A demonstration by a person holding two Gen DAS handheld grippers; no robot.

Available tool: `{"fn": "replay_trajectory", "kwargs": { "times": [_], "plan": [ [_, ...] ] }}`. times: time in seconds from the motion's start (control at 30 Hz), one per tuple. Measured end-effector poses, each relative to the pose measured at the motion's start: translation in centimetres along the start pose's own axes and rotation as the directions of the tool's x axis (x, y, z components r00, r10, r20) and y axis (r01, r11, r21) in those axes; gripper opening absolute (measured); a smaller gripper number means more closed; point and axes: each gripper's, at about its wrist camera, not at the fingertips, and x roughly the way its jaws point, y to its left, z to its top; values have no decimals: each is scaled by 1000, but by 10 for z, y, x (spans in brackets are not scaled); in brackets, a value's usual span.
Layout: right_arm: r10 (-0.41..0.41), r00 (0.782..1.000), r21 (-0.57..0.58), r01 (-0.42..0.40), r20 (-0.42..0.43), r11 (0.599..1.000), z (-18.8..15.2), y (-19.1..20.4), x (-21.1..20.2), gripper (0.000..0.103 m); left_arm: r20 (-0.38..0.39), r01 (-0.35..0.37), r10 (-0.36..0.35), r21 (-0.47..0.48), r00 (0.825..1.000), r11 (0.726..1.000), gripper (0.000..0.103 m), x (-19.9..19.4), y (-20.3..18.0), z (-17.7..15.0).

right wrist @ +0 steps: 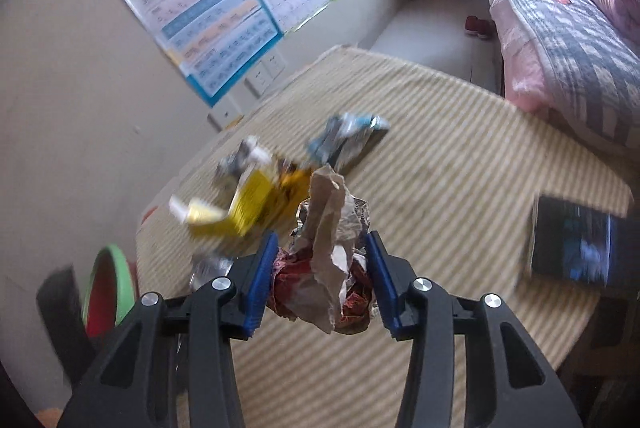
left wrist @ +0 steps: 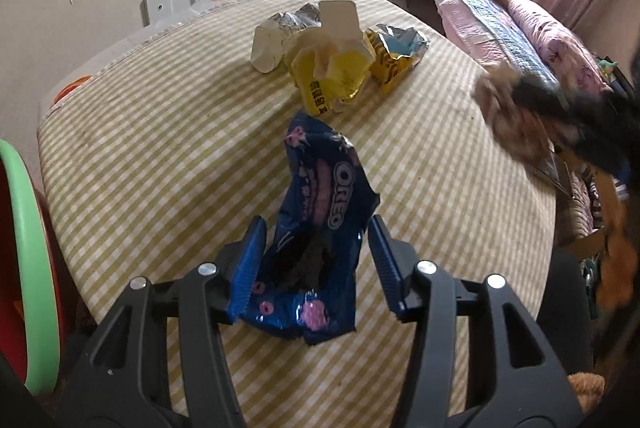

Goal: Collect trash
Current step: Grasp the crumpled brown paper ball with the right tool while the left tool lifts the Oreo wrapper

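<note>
A blue Oreo wrapper [left wrist: 320, 228] lies on the striped table [left wrist: 160, 147], its near end between the fingers of my left gripper [left wrist: 316, 232], which stands open around it. Beyond it lies a pile of yellow and silver wrappers [left wrist: 332, 63]. My right gripper [right wrist: 320, 248] is shut on a crumpled brown and red paper wad [right wrist: 328, 260], held above the table [right wrist: 460, 155]. It shows blurred at the right of the left wrist view [left wrist: 516, 115]. The yellow wrappers [right wrist: 256, 203] lie blurred past it.
A green-rimmed red bin [left wrist: 28, 268] stands at the table's left; it also shows in the right wrist view [right wrist: 108, 288]. A dark tablet [right wrist: 572, 240] lies at the table's right edge. A bed with blankets [left wrist: 520, 27] stands on the right. Posters [right wrist: 224, 7] hang on the wall.
</note>
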Motion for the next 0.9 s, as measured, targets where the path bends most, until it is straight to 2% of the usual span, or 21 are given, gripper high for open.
{"fn": "replay_trajectory", "kwargs": {
  "times": [0.07,0.23,0.33,0.5,0.53,0.57,0.6,0.67,0.73,0.9],
  "plan": [
    [-1,1000,-3,1,-14,1000,-13,3,-3,44,-6,-20,20,1,1000,1000,50,3,-2,4],
    [-1,1000,20,1,-26,1000,-37,3,-13,45,36,-2,2,-5,999,1000,51,-9,-6,10],
    [1,1000,32,0,-28,1000,-43,1,-17,45,19,-12,12,0,1000,1000,59,-4,-7,9],
    [9,1000,36,-8,-19,999,-46,5,-25,45,-37,-36,35,-25,999,999,59,15,-3,11],
    [10,1000,35,-9,-17,999,-46,5,-26,45,-40,-36,35,-23,999,999,55,17,-3,11],
    [11,1000,34,-11,-17,999,-47,5,-27,45,-45,-35,34,-21,998,999,41,19,-4,11],
    [13,1000,36,-13,-18,999,-49,6,-28,45,-51,-33,32,-24,998,999,40,20,-3,11],
    [16,1000,39,-15,-23,999,-52,6,-29,45,-47,-22,20,-52,999,998,27,18,2,10],
    [19,999,36,-18,-27,999,-53,8,-30,45,-31,-20,18,-63,999,998,25,8,5,10],
    [22,999,16,-22,-27,1000,-54,18,-33,45,64,-6,11,-77,998,997,20,-36,9,8]
  ]
}}
